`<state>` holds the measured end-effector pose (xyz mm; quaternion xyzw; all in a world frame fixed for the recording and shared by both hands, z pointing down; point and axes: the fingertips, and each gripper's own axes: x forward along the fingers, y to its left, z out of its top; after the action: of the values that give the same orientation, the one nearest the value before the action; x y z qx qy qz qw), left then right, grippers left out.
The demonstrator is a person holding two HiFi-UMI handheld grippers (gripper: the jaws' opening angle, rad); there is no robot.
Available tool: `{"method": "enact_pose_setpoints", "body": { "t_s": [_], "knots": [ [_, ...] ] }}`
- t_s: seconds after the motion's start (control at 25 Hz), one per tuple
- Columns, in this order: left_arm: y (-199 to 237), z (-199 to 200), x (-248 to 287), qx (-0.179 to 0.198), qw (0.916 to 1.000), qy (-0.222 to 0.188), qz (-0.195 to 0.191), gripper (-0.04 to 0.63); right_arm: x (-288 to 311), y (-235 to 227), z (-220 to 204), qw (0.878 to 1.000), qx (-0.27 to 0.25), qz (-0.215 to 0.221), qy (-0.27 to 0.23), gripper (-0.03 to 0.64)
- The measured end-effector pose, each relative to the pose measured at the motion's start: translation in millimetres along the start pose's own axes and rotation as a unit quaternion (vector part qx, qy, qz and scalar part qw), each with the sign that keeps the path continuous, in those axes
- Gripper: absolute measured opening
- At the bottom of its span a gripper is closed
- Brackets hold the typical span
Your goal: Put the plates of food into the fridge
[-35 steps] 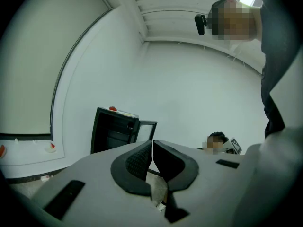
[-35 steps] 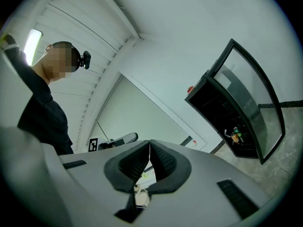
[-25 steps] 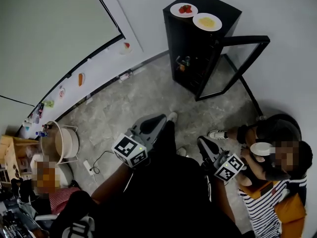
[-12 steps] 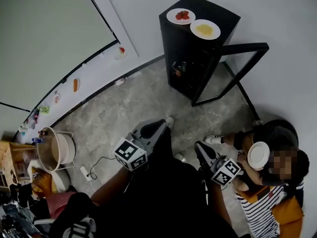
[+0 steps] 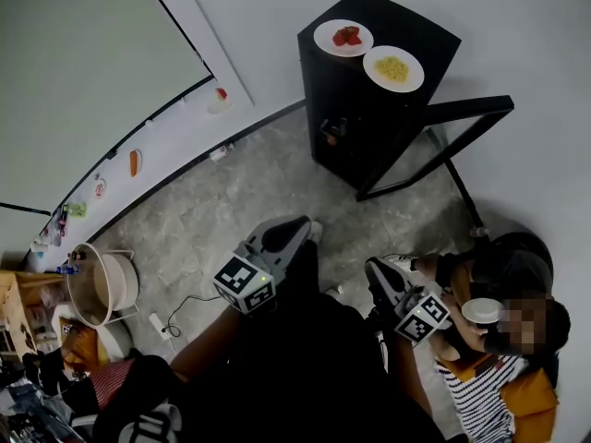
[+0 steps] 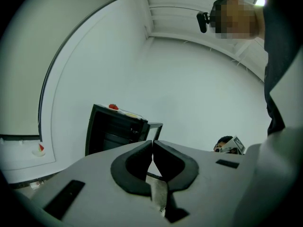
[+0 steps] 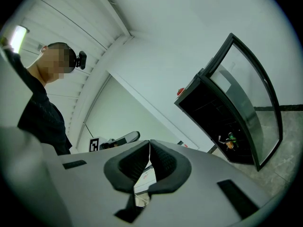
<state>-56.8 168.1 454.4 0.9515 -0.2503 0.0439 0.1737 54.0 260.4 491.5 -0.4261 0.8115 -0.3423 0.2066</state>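
Sitting atop fridge (image 5: pixel 411 28), plates (image 5: pixel 343 38), far from left tongs (image 5: pixel 297 223), right tongs (image 5: pixel 373 266)

fridge (image 5: pixel 411 21): inside dark, contents unclear | ledge items (image 5: pixel 135 162): too small

Grey mottled floor (image 5: pixel 249 201) fills middle; white ledge (image 5: pixel 157 146) runs along foot of wall, small coloured items spaced along it, too small to name; big pale panel (image 5: pixel 83 72) above ledge; lower left, round pot (image 5: pixel 103 284) sits in wire stand; white power strip (image 5: pixel 159 324) just beside it on floor, dark cable (image 5: pixel 189 295) curling off; lower right, person in striped top (image 5: pixel 485 390) low by wall, holding white bowl (image 5: pixel 482 311)
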Motion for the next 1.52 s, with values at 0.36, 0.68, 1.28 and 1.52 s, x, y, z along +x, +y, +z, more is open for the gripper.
{"method": "enact_pose_setpoints", "body": {
  "t_s": [0.36,0.68,1.28,1.52],
  "knots": [
    [70,26,31,-0.004,0.9999,-0.002,0.009,0.029,63,-35,29,1.000,0.021,-0.012,0.005,0.026],
    [116,46,66,-0.016,0.9998,0.008,-0.011,0.029,113,-55,64,0.999,0.036,-0.032,-0.020,0.026],
    [190,70,116,-0.022,0.9978,0.028,-0.056,0.029,187,-96,121,0.994,0.045,-0.071,-0.072,0.026],
    [199,71,123,-0.031,0.9970,0.027,-0.065,0.029,192,-104,136,0.990,0.055,-0.080,-0.106,0.026]
  ]
}}
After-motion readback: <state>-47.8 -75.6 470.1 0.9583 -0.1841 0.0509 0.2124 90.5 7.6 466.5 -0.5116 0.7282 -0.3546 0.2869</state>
